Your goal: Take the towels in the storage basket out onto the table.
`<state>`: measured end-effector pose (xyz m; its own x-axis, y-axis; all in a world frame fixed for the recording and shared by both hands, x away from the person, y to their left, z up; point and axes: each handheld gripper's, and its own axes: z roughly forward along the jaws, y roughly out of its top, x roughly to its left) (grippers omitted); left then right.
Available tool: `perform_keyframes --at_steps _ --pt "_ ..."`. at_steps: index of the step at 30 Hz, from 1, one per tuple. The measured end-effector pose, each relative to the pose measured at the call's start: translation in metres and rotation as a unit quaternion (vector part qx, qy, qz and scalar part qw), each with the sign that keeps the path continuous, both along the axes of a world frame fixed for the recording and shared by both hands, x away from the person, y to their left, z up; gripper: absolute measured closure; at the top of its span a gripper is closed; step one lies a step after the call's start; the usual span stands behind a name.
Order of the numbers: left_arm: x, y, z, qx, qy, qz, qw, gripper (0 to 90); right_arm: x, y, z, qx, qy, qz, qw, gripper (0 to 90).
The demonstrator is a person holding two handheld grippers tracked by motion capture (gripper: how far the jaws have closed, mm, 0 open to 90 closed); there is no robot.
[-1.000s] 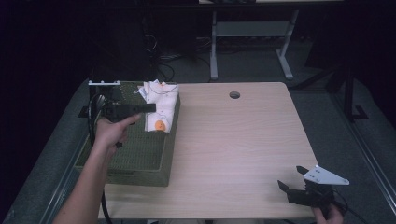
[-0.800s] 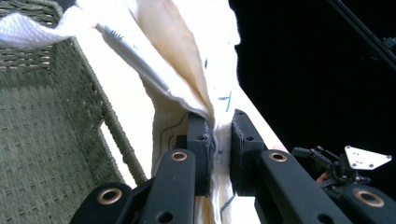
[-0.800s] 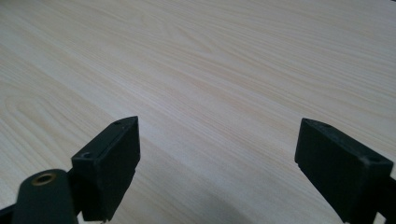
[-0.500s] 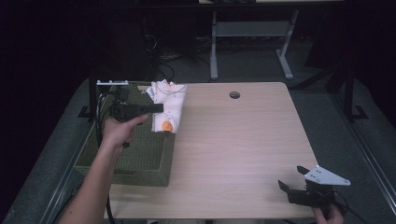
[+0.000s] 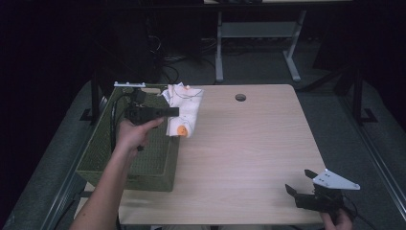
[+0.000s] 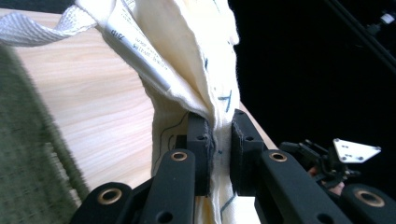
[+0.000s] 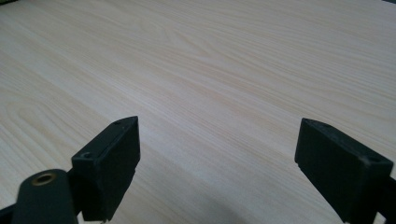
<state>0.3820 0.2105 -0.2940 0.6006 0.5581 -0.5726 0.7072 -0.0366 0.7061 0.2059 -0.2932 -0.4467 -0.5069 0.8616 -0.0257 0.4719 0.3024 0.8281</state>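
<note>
A cream cloth bag [image 5: 184, 109] with an orange print and dark line drawings hangs from my left gripper [image 5: 173, 111], partly over the green basket's right edge and the table. In the left gripper view the pads [image 6: 201, 140] are shut on a fold of the cloth bag [image 6: 187, 60], whose white webbing strap runs off to the upper left. My right gripper [image 5: 299, 183] rests low at the table's front right corner, its jaws open wide with only bare wood between its fingertips [image 7: 112, 158].
A green woven basket [image 5: 95, 158] stands along the table's left side. The light wooden table [image 5: 249, 143] has a round cable hole [image 5: 240, 97] near its far edge. A desk frame and cables stand on the dark floor behind.
My left gripper has carried the cloth bag a little to the right and away from me, from over the basket toward the table. The right gripper has stayed put.
</note>
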Motion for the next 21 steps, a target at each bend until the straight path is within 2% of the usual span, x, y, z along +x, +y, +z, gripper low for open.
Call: perform_keyframes --at_steps 10,15,21 --pt "0.002 -0.013 -0.002 0.008 0.002 -0.01 0.9999 80.7 -0.001 0.0 0.001 0.001 -0.001 -0.001 1.0 13.9" --pt "0.004 -0.019 -0.004 0.009 -0.005 -0.01 0.9999 80.7 0.0 -0.001 0.001 0.0 -0.002 -0.002 1.0 13.8" --pt "0.006 -0.03 -0.006 0.014 -0.004 -0.02 0.9997 80.7 -0.001 -0.003 0.001 0.001 -0.002 -0.006 1.0 13.8"
